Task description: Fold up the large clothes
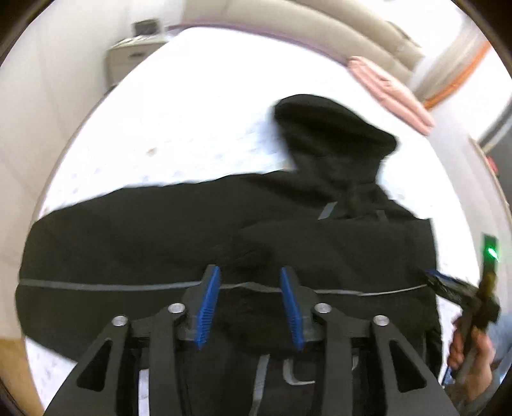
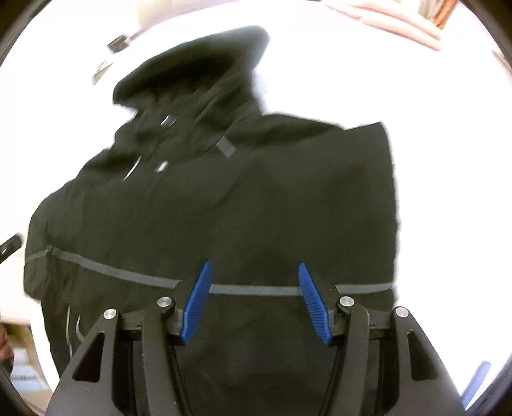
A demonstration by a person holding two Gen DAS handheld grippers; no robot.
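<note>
Below me lies one black hooded jacket [image 1: 179,230], spread flat on the white bed [image 1: 179,105], hood toward the far side and a thin grey stripe [image 2: 112,267] running across its body. Its straight right edge [image 2: 392,198] meets bare sheet, and wide white bedding lies open beyond the hood. My left gripper [image 1: 250,300] and right gripper [image 2: 255,296] both gape over the cloth, ribbed blue pads holding nothing. One folded pink cloth [image 1: 388,91] rests far off.

A white bed [image 1: 192,121] fills the room, with a beige headboard [image 1: 336,19] and pale walls [image 1: 48,80].
</note>
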